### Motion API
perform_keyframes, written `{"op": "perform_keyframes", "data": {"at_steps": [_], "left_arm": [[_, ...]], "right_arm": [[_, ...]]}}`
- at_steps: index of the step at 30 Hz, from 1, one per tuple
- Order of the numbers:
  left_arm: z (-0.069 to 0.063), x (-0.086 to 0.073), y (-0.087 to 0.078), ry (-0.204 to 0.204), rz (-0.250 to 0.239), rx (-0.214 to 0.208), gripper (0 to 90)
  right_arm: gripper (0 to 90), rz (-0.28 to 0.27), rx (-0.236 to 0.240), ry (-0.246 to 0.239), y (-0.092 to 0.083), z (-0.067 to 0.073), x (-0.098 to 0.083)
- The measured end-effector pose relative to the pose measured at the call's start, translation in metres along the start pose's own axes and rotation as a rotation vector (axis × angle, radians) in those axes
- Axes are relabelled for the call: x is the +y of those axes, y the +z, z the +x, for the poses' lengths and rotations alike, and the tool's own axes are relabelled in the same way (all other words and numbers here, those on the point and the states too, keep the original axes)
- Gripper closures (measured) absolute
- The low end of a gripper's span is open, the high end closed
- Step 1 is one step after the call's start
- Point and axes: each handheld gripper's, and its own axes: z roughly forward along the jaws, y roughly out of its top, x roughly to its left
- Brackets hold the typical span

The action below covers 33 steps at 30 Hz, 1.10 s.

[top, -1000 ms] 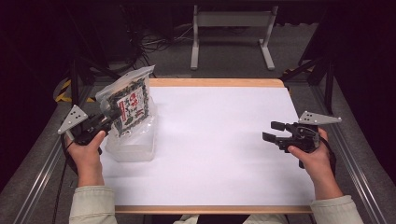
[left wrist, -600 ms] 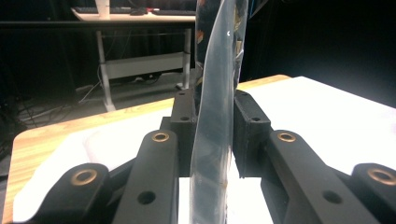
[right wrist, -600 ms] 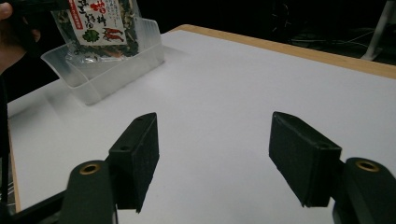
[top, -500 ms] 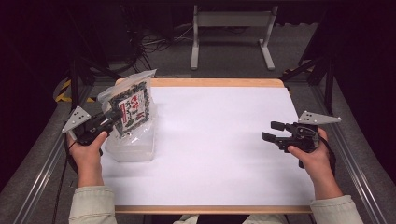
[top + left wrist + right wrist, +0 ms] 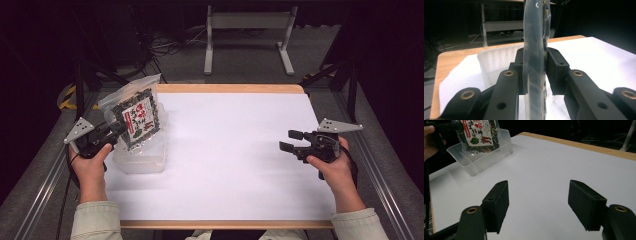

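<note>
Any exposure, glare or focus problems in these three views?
High view: white table cover evenly bright, surroundings nearly black. Left gripper view: cover blown out behind the container; the clamped bag sits very close, soft, with a small glint on top. Right gripper view: sharp, printed label on the bag legible.

A white sheet [image 5: 235, 160] covers the wood-edged tabletop [image 5: 230, 88]. Beyond it lies grey floor [image 5: 245, 62] with a white metal stand [image 5: 248, 30] and a tangle of cables [image 5: 172, 45]. Metal rails [image 5: 42, 190] run along both sides. The room behind is dark; light falls mainly on the sheet.
</note>
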Motion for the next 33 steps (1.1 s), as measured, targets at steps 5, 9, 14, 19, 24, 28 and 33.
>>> {"op": "perform_keyframes", "data": {"at_steps": [5, 9, 14, 19, 24, 28, 33], "left_arm": [[0.0028, -0.0036, -0.0018, -0.01, 0.011, 0.02, 71.5], [0.0025, -0.0042, -0.0026, -0.005, 0.016, 0.024, 71.5], [0.0029, -0.0052, -0.0032, -0.001, 0.016, 0.026, 71.3], [0.0029, -0.0057, -0.0043, -0.004, 0.017, 0.025, 71.3], [0.0029, -0.0059, -0.0049, -0.006, 0.016, 0.025, 71.2], [0.0028, -0.0057, -0.0053, -0.01, 0.014, 0.027, 70.8], [0.0018, -0.0026, -0.0076, -0.032, 0.026, 0.051, 63.0]], "right_arm": [[33.9, 0.003, 0.002, -0.003, 0.0013, -0.0002, 0.0004], [33.9, 0.002, 0.005, -0.003, 0.0025, -0.0003, 0.0009], [33.9, 0.002, 0.007, -0.002, 0.0031, -0.0006, 0.0013], [33.9, 0.003, 0.011, -0.005, 0.0039, -0.0008, 0.0016], [33.9, 0.001, 0.011, -0.004, 0.0047, -0.001, 0.0023], [33.9, 0.001, 0.012, -0.005, 0.005, -0.0008, 0.0026], [33.8, 0.001, 0.012, -0.005, 0.0062, -0.0011, 0.0031]]}}
